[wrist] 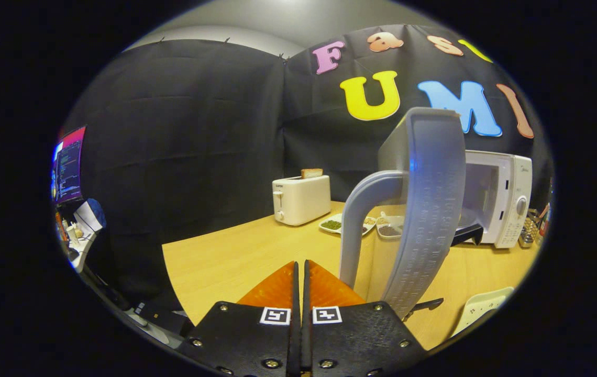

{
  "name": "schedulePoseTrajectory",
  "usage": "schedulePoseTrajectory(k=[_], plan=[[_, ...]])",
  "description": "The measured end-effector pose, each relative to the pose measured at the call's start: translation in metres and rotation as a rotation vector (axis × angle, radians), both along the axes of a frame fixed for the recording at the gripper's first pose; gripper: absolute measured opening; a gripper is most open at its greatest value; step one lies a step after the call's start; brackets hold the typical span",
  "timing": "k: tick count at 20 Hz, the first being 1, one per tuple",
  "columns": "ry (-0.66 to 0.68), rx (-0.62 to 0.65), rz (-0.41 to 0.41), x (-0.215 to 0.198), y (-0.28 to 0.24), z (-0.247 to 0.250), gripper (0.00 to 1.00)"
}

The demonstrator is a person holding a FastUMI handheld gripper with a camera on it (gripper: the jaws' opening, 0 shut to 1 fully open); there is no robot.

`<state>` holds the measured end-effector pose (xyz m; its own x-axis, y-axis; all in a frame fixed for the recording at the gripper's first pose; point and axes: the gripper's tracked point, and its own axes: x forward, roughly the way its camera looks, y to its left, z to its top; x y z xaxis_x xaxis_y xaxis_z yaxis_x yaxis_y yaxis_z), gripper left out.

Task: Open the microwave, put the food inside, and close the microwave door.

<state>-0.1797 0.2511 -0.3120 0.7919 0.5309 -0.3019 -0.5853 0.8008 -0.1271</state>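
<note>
While the jaws [300,272] sit pressed together on nothing, the microwave [502,199] door [424,209] stands open just ahead.

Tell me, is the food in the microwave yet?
Not yet. The microwave is already open: its door swings out just right of the gripper, whose fingers are closed together on nothing. The food dishes sit on the table by the toaster. Loading and closing remain.

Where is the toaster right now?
The white toaster, with toast poking out, stands on the wooden table by the black cloth wall, beyond the shut tool, left of the small food dishes.
</note>
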Motion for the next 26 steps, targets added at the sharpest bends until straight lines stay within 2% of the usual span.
schedulePoseTrajectory(k=[2, 6, 13, 21, 26], plan=[[-0.067, -0.009, -0.031, 0.006, -0.01, 0.011, 0.01], [-0.049, 0.007, -0.052, 0.022, -0.029, 0.018, 0.01], [-0.062, 0.01, -0.221, 0.075, -0.085, 0.036, 0.01], [-0.102, 0.015, -0.366, 0.118, -0.14, 0.056, 0.01], [-0.113, 0.026, -0.494, 0.147, -0.179, 0.065, 0.01]])
